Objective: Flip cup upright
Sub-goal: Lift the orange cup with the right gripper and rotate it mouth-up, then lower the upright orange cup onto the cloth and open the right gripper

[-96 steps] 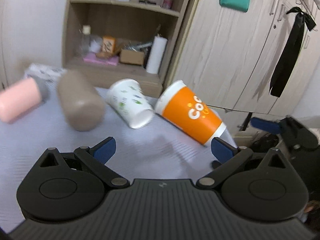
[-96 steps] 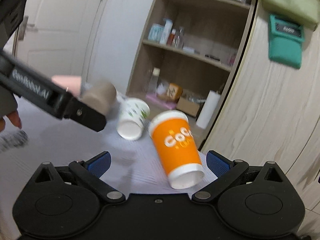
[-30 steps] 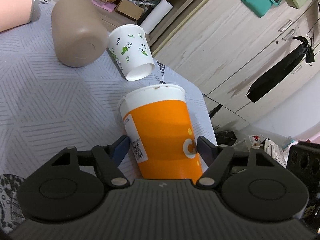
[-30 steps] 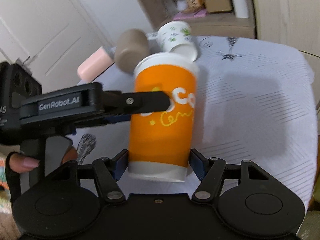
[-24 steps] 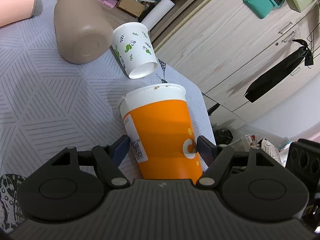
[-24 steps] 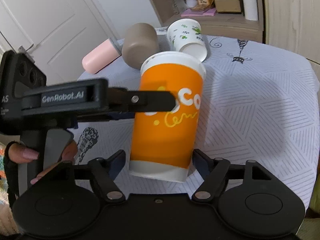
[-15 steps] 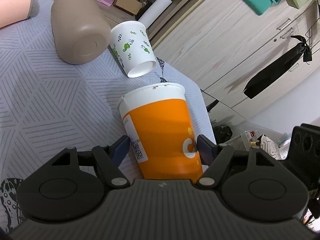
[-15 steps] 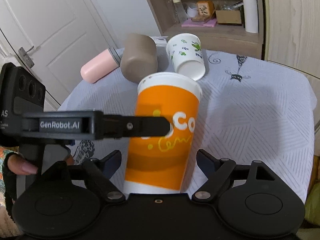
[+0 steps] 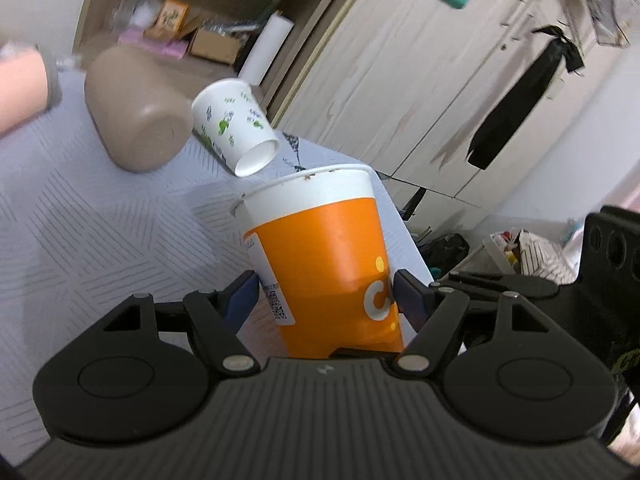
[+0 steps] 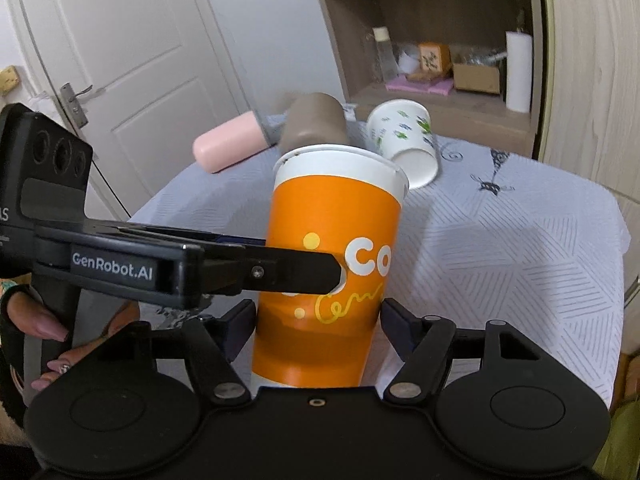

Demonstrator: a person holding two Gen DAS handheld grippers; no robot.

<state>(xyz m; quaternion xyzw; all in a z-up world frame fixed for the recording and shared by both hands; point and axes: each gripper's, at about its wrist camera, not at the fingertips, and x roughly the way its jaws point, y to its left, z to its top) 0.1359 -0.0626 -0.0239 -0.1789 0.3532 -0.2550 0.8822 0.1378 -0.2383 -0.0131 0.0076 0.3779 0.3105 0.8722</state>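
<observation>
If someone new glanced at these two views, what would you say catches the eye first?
The big orange cup dominates both views, standing rim up on the grey-patterned tablecloth, with the left gripper clamped on its sides and the right gripper's fingers flanking its lower part. Behind it lie three toppled vessels: a leaf-print paper cup, a taupe cup and a pink bottle.
</observation>
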